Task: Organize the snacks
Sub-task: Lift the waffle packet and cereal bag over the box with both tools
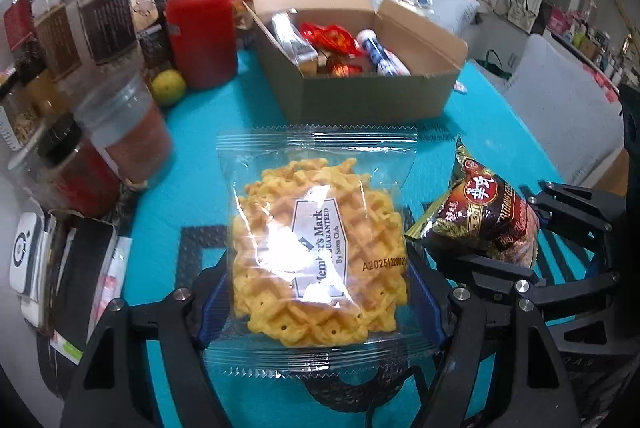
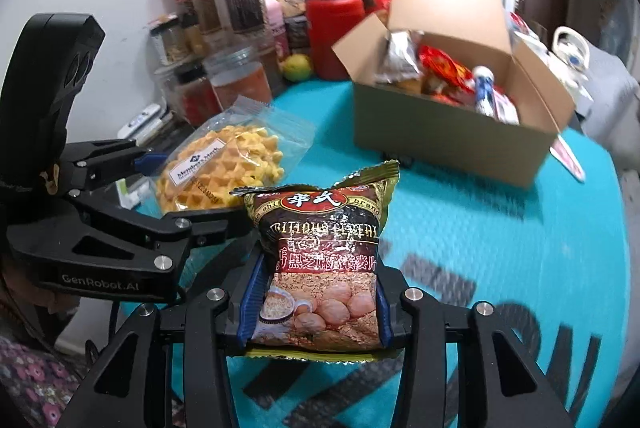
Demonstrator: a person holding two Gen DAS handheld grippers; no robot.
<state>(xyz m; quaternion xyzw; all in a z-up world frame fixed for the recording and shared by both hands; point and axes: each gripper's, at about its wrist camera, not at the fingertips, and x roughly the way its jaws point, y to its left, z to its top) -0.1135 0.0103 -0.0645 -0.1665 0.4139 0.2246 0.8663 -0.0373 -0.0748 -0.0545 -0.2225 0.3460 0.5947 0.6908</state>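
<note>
My left gripper [image 1: 320, 292] is shut on a clear waffle cookie packet [image 1: 316, 248], held above the teal mat; the packet also shows in the right wrist view [image 2: 218, 172]. My right gripper [image 2: 316, 304] is shut on a dark brown cereal packet [image 2: 324, 268], which also shows at the right of the left wrist view [image 1: 492, 216]. The two grippers are side by side. An open cardboard box [image 1: 360, 96] with several snacks inside stands further back on the mat; it shows in the right wrist view [image 2: 452, 140] too.
Jars and bottles [image 1: 80, 40] crowd the left side, with a red bottle [image 1: 202, 32] and a lime [image 1: 170, 88] beside the box. A clear cup [image 1: 128, 136] stands near the waffle packet. The teal mat [image 2: 500, 236] lies between grippers and box.
</note>
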